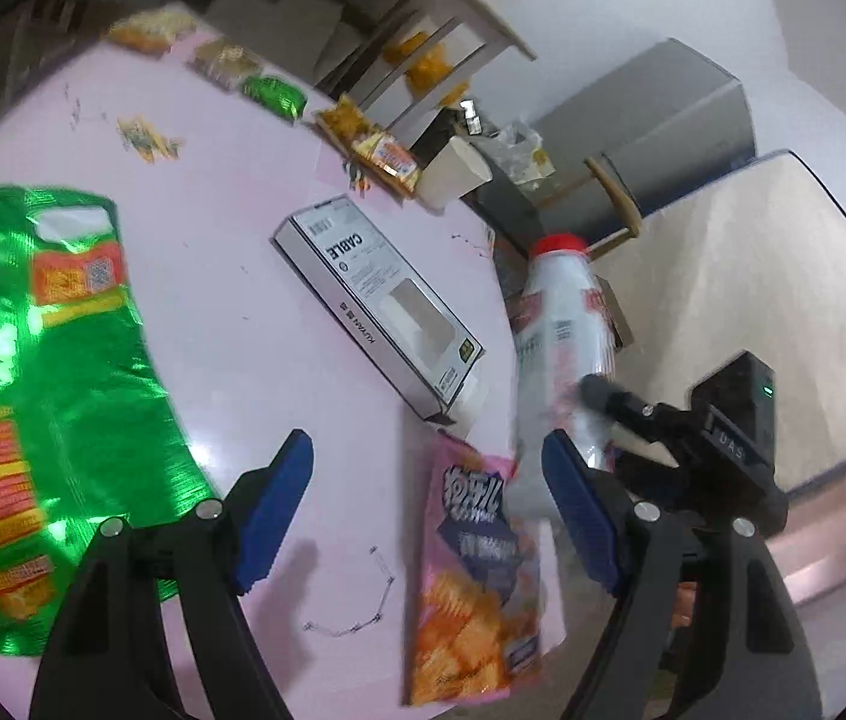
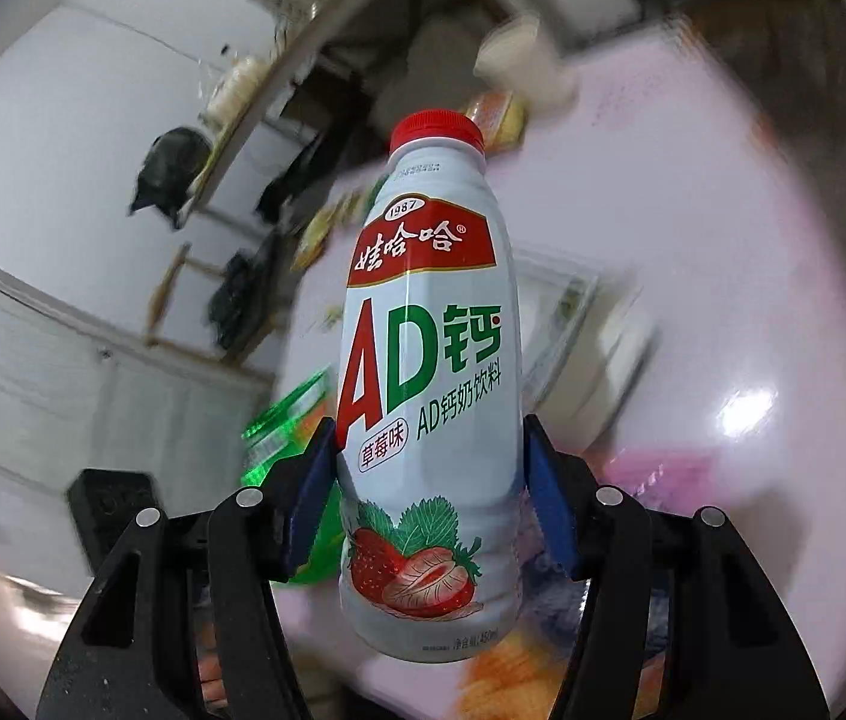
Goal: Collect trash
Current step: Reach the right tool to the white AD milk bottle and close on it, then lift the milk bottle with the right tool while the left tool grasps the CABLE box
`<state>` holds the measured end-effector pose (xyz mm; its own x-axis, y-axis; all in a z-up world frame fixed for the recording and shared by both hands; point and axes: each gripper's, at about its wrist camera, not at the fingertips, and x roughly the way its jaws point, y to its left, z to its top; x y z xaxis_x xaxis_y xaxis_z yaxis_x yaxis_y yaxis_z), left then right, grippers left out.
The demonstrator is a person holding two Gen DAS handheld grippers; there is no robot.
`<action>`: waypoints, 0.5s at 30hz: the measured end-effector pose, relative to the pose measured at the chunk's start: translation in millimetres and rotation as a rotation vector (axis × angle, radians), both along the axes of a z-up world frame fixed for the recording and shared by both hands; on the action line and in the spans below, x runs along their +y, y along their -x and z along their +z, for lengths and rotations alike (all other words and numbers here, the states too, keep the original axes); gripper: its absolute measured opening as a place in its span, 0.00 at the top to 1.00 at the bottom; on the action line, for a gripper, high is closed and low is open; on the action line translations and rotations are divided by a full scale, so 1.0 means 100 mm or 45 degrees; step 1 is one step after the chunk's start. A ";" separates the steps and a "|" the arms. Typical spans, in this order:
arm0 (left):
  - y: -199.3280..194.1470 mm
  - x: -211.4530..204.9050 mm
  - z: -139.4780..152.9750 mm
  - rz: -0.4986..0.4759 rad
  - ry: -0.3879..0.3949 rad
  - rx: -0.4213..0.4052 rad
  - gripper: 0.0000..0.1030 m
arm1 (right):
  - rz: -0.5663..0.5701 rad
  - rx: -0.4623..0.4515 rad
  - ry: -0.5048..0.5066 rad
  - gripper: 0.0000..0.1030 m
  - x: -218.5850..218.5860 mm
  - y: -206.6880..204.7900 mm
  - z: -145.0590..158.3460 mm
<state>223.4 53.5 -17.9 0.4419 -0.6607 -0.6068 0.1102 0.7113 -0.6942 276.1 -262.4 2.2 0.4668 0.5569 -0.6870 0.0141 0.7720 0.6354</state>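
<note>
Lower centre of the left wrist view, left gripper [image 1: 426, 504] gapes wide over the table [image 1: 231, 276], pink snack bag [image 1: 477, 576] lying lengthwise just right of its gap; right gripper [image 2: 428, 495] clamps the bottle [image 2: 423, 372], cap up.

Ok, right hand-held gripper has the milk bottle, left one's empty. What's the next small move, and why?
Probably lower the open left hand-held gripper onto the pink snack bag lying flat on the table between its fingers, then close. The right hand-held gripper is already clamped on the bottle, so it cannot take more trash.
</note>
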 end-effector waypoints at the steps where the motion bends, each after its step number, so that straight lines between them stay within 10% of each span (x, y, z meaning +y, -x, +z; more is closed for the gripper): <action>1: -0.09 -0.08 -0.03 -0.003 -0.012 0.019 0.26 | -0.029 -0.040 0.105 0.45 -0.13 -0.09 0.03; 5: -0.32 -0.33 -0.11 -0.015 -0.091 0.053 0.26 | -0.058 -0.016 0.282 0.45 -0.42 -0.43 -0.12; 15: -1.15 -0.55 -0.53 -0.007 -0.109 0.290 0.26 | 0.084 0.236 0.212 0.45 -0.35 -1.06 -0.61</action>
